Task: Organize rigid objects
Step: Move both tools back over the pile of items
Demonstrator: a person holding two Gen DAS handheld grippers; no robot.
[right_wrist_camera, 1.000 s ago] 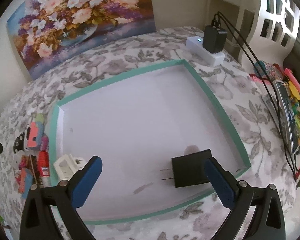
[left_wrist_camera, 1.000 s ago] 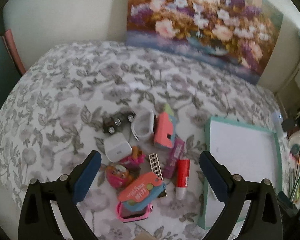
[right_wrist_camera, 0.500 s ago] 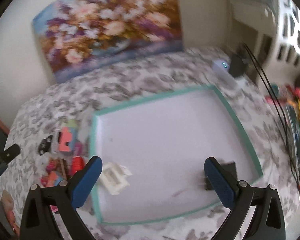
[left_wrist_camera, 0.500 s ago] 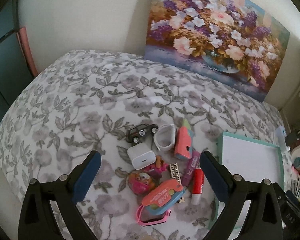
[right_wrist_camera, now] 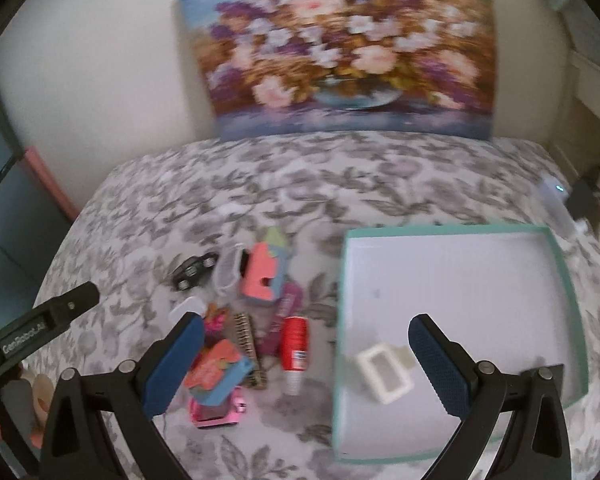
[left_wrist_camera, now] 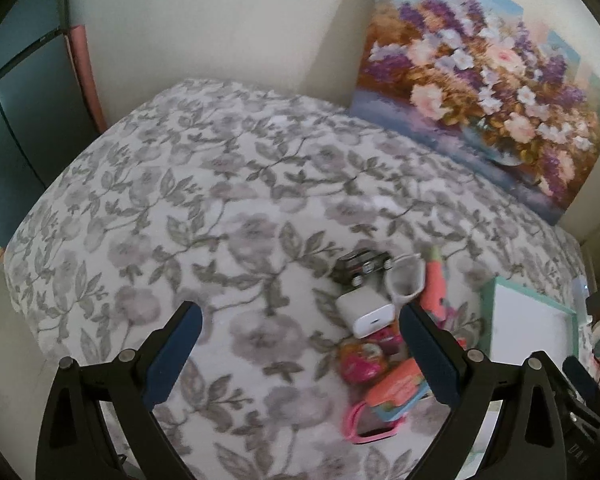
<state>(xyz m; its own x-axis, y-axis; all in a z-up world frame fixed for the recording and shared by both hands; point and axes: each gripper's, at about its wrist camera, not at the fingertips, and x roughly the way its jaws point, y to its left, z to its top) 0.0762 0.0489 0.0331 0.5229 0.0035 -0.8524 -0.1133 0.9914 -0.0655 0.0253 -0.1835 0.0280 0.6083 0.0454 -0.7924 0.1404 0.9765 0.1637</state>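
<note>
Left wrist view: left gripper [left_wrist_camera: 296, 354] hangs empty, fingers wide, above bare floral bed [left_wrist_camera: 180, 208]; the pile lies right of it, with white charger [left_wrist_camera: 366, 312] and toy car [left_wrist_camera: 360, 266] nearest, likely next to be picked.
Right wrist view: right gripper [right_wrist_camera: 302, 366] empty, fingers wide, between pile and tray [right_wrist_camera: 562, 264].
Tray: holds a white frame [right_wrist_camera: 384, 370], so sorting seems barely begun.
Pile: red tube [right_wrist_camera: 294, 346] lies just beside the tray.

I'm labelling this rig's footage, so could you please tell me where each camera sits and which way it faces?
Left wrist: on the left gripper, looking along its open fingers over the bedspread toward the painting; toy pile lower right.
Right wrist: on the right gripper, open, facing the tray and painting; the left gripper's body shows at left.
Shared: painting, toy car, tray, pile.
</note>
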